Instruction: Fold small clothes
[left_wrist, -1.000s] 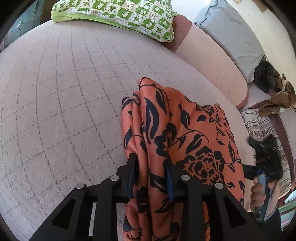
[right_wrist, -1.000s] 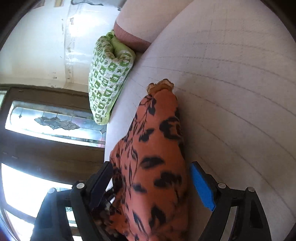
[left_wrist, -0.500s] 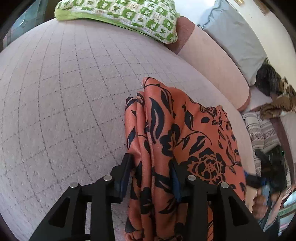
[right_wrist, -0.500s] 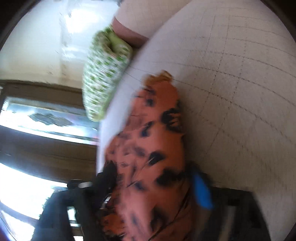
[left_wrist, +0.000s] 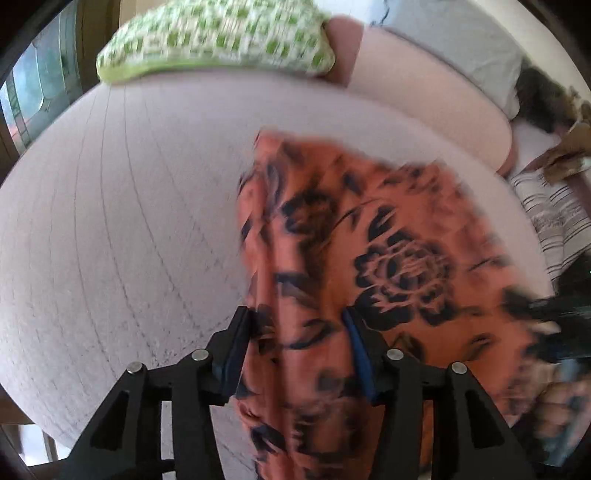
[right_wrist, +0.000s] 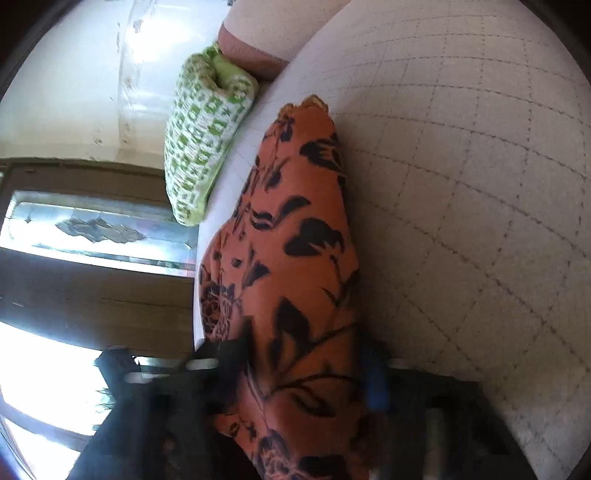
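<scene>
Left wrist view: left hand-held gripper (left_wrist: 295, 332) has its black jaws w/ blue pads either side of a bunched fold of the orange cloth garment with black floral print (left_wrist: 388, 251). Jaws are opening, cloth between them but looking loose, not pinched. Garment lies rumpled on the pale quilted bed (left_wrist: 110, 240), toward its near edge, well apart from the green-and-white checked pillow (left_wrist: 221, 40) at the far edge.

Right wrist view: right hand-held gripper (right_wrist: 303, 373) is closing, a thick ridge of the same garment (right_wrist: 303, 229) between the jaws; blur hides whether pads press yet, so can't tell if it grips.

Step, prob.: a re-grip mid-fold, left letting go, right taking hold. Next move likely needs a firm right pinch, then spreading the cloth flat before folding over.

Only the left view shows striped fabric (left_wrist: 554, 210) beyond the bed's right edge; only the right view shows the glazed wooden door (right_wrist: 92, 229).
</scene>
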